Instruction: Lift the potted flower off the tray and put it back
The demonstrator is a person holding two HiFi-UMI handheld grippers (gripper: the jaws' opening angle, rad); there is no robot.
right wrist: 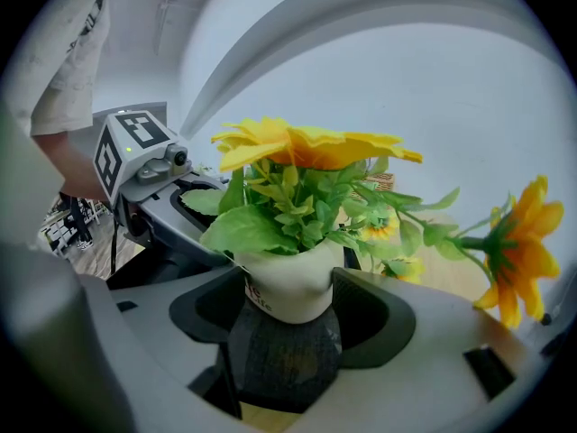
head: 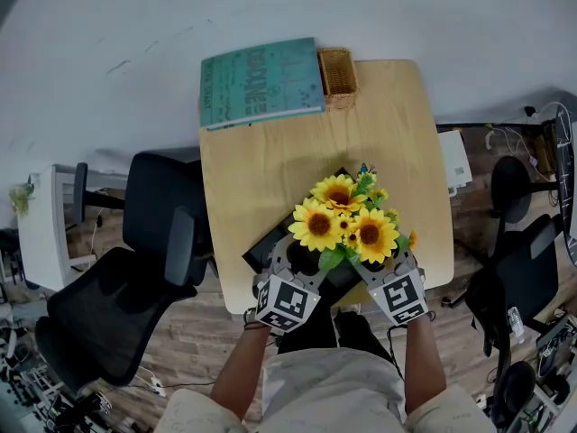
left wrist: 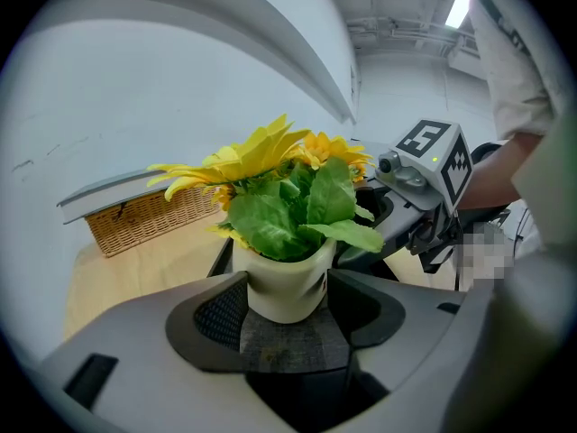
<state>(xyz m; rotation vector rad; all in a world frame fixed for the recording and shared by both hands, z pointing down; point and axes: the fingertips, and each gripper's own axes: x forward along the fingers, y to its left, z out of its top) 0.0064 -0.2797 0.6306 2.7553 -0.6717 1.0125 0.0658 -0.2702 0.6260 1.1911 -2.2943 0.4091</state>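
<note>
A potted flower (head: pixel 347 224), yellow sunflowers with green leaves in a small white pot (left wrist: pixel 281 280), stands over the black tray (head: pixel 264 251) near the table's front edge. My left gripper (head: pixel 297 262) is shut on the pot from the left, both pads pressed against its sides. My right gripper (head: pixel 377 269) is shut on the same pot (right wrist: pixel 288 287) from the right. Each gripper view shows the other gripper's marker cube behind the leaves. The blooms hide the pot in the head view. Whether its base touches the tray cannot be told.
A teal book (head: pixel 261 84) and a wicker basket (head: pixel 338 72) lie at the far edge of the wooden table (head: pixel 270 170). A black office chair (head: pixel 135 269) stands left of the table; other chairs and cables are on the right.
</note>
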